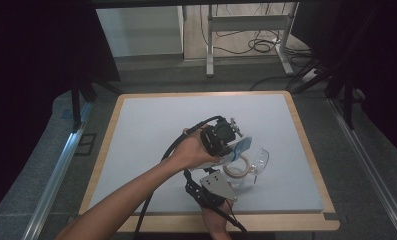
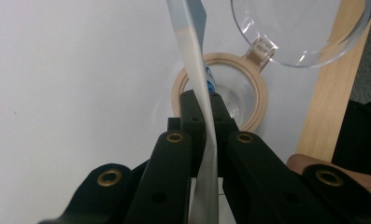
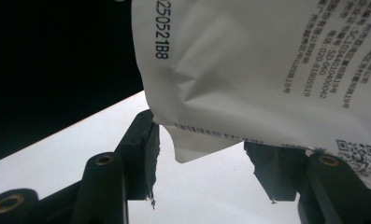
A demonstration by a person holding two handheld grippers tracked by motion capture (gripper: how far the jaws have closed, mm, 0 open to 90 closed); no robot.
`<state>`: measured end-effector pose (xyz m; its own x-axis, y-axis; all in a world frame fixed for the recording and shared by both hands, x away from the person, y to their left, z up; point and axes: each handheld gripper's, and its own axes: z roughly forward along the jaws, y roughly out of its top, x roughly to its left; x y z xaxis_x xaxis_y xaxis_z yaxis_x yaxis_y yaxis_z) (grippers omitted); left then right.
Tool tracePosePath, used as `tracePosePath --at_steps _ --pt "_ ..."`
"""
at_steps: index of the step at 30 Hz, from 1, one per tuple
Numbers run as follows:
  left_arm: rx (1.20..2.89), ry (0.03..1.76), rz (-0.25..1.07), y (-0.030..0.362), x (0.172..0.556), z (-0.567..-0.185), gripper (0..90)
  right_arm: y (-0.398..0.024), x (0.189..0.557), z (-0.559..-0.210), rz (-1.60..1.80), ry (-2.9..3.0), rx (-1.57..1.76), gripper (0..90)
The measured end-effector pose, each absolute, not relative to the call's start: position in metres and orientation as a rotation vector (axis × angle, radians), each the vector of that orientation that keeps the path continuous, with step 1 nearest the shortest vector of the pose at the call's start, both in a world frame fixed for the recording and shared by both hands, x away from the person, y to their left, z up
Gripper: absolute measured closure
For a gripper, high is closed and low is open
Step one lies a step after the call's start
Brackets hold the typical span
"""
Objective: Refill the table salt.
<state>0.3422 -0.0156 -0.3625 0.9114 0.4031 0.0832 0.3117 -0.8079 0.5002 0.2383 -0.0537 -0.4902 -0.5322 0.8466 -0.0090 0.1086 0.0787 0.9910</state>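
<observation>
White plastic sachet (image 2: 199, 70), printed with small dark text, hangs edge-on in the left gripper (image 2: 203, 105), whose jaws are clamped on it just above the wood-rimmed glass jar (image 2: 220, 93) standing on the grey bench (image 1: 151, 130). Its long axis runs straight along those jaws toward the jar's open mouth. The right gripper (image 3: 199, 140) sits just below the sachet's lower corner, jaws apart on either side without pinching it. A clear hinged lid (image 1: 258, 159) lies open beside the jar.
</observation>
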Motion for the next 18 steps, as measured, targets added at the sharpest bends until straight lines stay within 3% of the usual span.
tracePosePath --at_steps 18 --pt "2.586 0.508 0.258 -0.0195 0.3434 -0.3629 89.6 -0.0577 0.2390 -0.4893 1.516 1.736 0.969 45.4"
